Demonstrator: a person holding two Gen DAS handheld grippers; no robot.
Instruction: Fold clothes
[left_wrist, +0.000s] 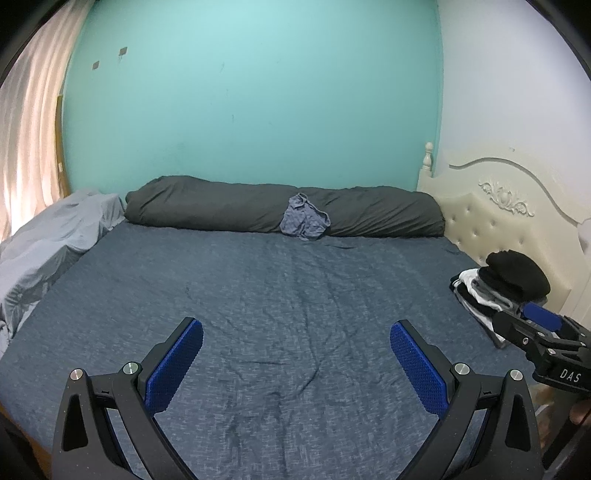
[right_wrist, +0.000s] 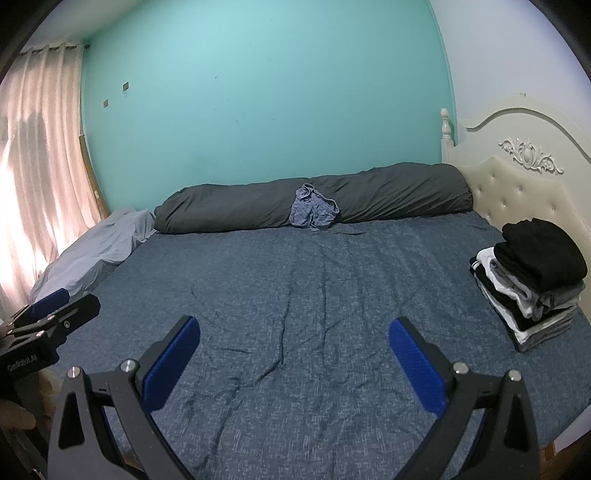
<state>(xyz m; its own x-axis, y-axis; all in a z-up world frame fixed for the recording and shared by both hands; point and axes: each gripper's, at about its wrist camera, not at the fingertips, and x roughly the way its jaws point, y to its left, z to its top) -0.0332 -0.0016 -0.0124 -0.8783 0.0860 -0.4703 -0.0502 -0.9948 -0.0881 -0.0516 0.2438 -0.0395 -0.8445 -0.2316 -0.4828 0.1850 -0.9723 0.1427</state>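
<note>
A: Left tool (left_wrist: 296, 341) is hanging over the near part of the bed (left_wrist: 258, 295), blue pads spread wide, gripping nothing. Right tool (right_wrist: 294, 339) is doing the same, fingers wide apart and empty, just above the blue sheet.

B: Are the two tools touching?

A: No, they are sitting side by side. In the left wrist view the right tool is showing at the right edge; in the right wrist view the left tool is poking in at the left edge. Neither is touching cloth.

B: Where is the clothing lying?

A: One crumpled blue-grey garment (right_wrist: 313, 206) is resting at the far side of the bed, leaning against the long dark grey bolster (right_wrist: 314, 199) that is running along the teal wall (right_wrist: 258, 92). It is well apart from both tools.

B: Anything folded?

A: A stack of folded clothes (right_wrist: 532, 284) is sitting at the right edge of the bed, just beside the cream headboard (right_wrist: 524, 184). Black piece on top, white, grey and black layers under it. It is near the right tool but not touching it.

B: Other stuff?

A: A light grey bundle of bedding (right_wrist: 96, 251) is lying at the far left corner, next to the curtain (right_wrist: 40, 166). The sheet between tools and garment is showing only creases.
</note>
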